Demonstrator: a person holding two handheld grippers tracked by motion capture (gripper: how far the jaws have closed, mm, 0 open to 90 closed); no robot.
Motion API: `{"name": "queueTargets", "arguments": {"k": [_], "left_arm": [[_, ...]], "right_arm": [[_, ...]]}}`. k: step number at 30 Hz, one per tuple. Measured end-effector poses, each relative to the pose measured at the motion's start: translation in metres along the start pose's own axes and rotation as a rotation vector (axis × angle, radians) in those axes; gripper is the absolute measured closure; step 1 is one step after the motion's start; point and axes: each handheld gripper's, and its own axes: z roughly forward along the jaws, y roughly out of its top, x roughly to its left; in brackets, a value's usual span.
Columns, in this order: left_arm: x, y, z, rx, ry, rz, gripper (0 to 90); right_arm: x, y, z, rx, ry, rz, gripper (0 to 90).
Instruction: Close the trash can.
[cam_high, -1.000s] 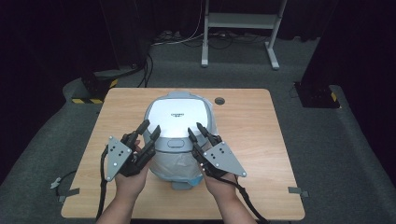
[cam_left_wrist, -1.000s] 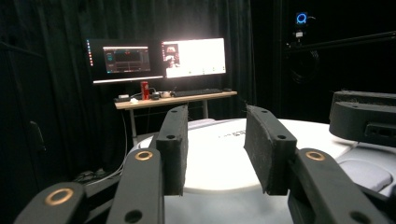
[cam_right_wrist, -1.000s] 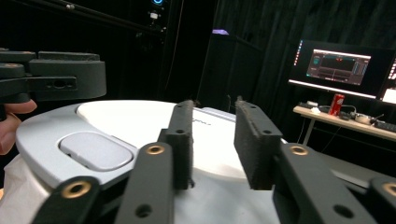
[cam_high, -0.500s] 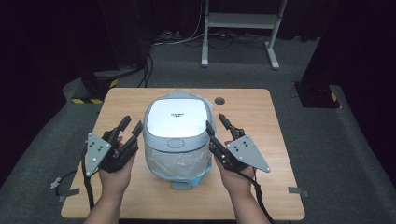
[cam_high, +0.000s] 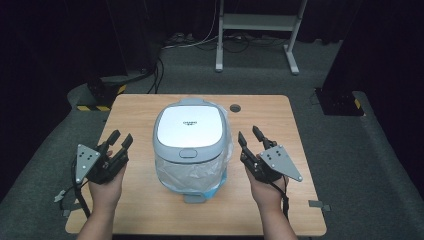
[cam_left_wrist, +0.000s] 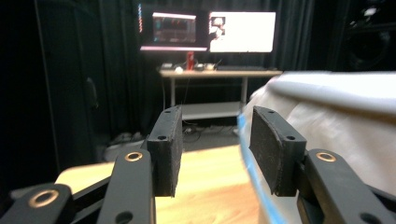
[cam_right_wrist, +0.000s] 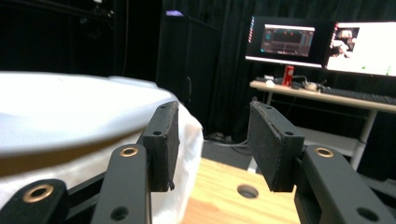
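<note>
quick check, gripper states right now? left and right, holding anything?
Left gripper: open, holding nothing, beside the bin.
Right gripper: open, holding nothing, on the bin's other side; its jaws have just been opening.

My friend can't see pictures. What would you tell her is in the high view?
A white, lidded bin with a plastic liner stands in the middle of a wooden table. A person's two hands hold black tongs beside it, the left tongs and right tongs, both open and not touching it.
</note>
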Motion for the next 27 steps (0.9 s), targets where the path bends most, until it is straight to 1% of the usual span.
{"name": "queueTargets", "arguments": {"k": [4,6,7,8,9,12,13,15,16,17,19,20,22,24,25,26,27], "left_arm": [[0.010,-0.016,0.002,0.047,0.006,-0.020,53.2],[0.014,-0.024,0.003,0.074,0.001,-0.023,52.9],[0.017,-0.031,0.004,0.096,-0.003,-0.029,52.6],[0.018,-0.033,0.004,0.102,-0.002,-0.032,52.2],[0.020,-0.038,0.004,0.122,-0.002,-0.032,52.2],[0.025,-0.053,0.006,0.174,-0.002,-0.037,51.5],[0.026,-0.057,0.007,0.188,-0.001,-0.036,51.0],[0.029,-0.068,0.009,0.225,-0.004,-0.042,50.4],[0.030,-0.075,0.010,0.259,-0.013,-0.040,50.2],[0.031,-0.079,0.012,0.277,-0.016,-0.038,49.6],[0.031,-0.091,0.014,0.333,-0.019,-0.028,46.8],[0.031,-0.095,0.015,0.353,-0.021,-0.024,45.0],[0.031,-0.105,0.016,0.403,-0.020,0.010,42.3],[0.029,-0.114,0.016,0.453,-0.014,0.045,39.5],[0.030,-0.117,0.016,0.485,-0.014,0.058,37.4],[0.030,-0.120,0.017,0.526,-0.011,0.065,34.5],[0.030,-0.124,0.018,0.556,-0.007,0.068,31.9]], "right_arm": [[-0.007,-0.015,0.003,0.037,-0.014,0.010,52.4],[-0.010,-0.022,0.004,0.055,-0.021,0.014,52.2],[-0.012,-0.026,0.004,0.067,-0.026,0.016,52.2],[-0.015,-0.032,0.005,0.083,-0.033,0.023,52.1],[-0.016,-0.035,0.005,0.089,-0.033,0.024,52.0],[-0.023,-0.052,0.008,0.134,-0.046,0.027,50.8],[-0.025,-0.057,0.008,0.149,-0.050,0.035,50.5],[-0.029,-0.069,0.008,0.162,-0.059,0.026,50.5],[-0.030,-0.076,0.009,0.180,-0.068,0.012,50.7],[-0.032,-0.084,0.009,0.201,-0.075,0.003,50.5],[-0.036,-0.096,0.009,0.229,-0.073,0.005,48.3],[-0.038,-0.105,0.010,0.256,-0.074,0.004,47.0],[-0.040,-0.116,0.009,0.298,-0.078,0.012,46.3],[-0.043,-0.130,0.010,0.360,-0.079,0.019,45.0],[-0.043,-0.134,0.010,0.380,-0.079,0.026,44.5],[-0.044,-0.140,0.010,0.408,-0.069,0.038,43.6],[-0.045,-0.145,0.011,0.445,-0.056,0.055,42.9]]}}
